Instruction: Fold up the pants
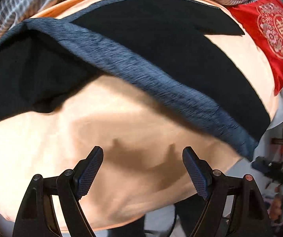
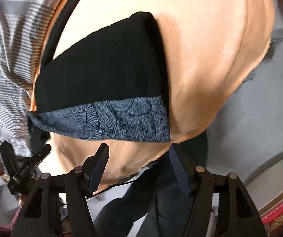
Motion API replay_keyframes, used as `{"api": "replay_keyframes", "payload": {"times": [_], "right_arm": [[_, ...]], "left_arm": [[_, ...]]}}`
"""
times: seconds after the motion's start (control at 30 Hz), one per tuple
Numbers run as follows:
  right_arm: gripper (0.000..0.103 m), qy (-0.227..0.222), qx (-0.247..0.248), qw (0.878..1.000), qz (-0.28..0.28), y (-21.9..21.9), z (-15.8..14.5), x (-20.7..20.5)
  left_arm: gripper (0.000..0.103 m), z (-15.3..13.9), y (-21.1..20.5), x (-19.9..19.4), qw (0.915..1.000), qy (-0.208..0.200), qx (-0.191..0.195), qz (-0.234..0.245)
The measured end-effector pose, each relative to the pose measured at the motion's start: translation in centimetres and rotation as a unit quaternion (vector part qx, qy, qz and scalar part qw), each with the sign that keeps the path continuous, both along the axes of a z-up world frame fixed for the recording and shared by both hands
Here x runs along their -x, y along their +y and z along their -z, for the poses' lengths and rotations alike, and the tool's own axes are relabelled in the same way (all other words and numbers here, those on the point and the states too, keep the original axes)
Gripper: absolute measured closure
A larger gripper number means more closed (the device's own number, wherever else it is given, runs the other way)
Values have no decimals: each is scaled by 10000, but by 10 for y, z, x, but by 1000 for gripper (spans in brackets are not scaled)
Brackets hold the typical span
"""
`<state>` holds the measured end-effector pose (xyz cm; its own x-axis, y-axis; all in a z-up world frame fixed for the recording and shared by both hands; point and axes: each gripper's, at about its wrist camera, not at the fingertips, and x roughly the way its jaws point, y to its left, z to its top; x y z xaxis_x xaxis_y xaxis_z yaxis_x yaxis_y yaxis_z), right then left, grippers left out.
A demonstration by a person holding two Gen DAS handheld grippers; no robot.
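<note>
Black pants [image 1: 151,45] with a blue-grey heathered waistband [image 1: 141,69] lie folded on a peach sheet [image 1: 102,138]. In the right wrist view the pants [image 2: 102,69] lie as a folded block, with the waistband [image 2: 111,122] along their near edge. My left gripper [image 1: 143,158] is open and empty above the bare sheet, just short of the waistband. My right gripper [image 2: 139,156] is open and empty, near the waistband's near edge and the sheet's edge. The other gripper shows at the right edge of the left wrist view [image 1: 275,167] and at the left in the right wrist view [image 2: 23,164].
A red embroidered cushion [image 1: 269,39] lies at the far right of the sheet. Striped grey bedding [image 2: 7,69] is bunched beyond the pants. The sheet's edge [image 2: 190,134] drops to a pale floor [image 2: 259,128]. Dark clothing of the person [image 2: 151,197] is below.
</note>
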<state>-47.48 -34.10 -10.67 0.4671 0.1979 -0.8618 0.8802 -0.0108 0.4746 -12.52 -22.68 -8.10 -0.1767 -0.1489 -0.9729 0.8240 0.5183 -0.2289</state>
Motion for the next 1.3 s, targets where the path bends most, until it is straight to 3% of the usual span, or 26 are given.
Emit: {"api": "replay_keyframes", "payload": {"times": [0.13,0.4,0.43,0.57,0.63,0.8,0.97,1.13,1.3], "right_arm": [[35,-202,-262,9994,-37,-3,8,10],[38,-1025,-853,9807,1429,3,44,43],[42,-1098,-845,9792,1484,5,45,43],[84,-1327,-822,9755,1553,8,43,40],[91,-1395,-848,9754,1484,9,40,40],[96,-1629,-601,9764,1287,-3,11,47],[96,-1852,-255,9761,1110,-30,-28,40],[96,-2032,265,9755,802,-89,-76,17],[96,-1681,611,9839,71,-135,-96,-14]], "left_arm": [[20,4,-15,2,9999,120,-54,-110],[20,7,-39,13,9998,98,-156,-63],[20,10,-43,14,9998,114,-170,-68],[20,11,-42,15,9997,184,-144,-95],[23,10,-43,15,9996,214,-131,-95],[72,5,-54,21,9986,524,54,-24],[72,-20,-67,17,9974,593,375,-185],[72,-47,-84,1,9955,481,732,-358],[72,-49,-92,-21,9943,442,778,-581]]}}
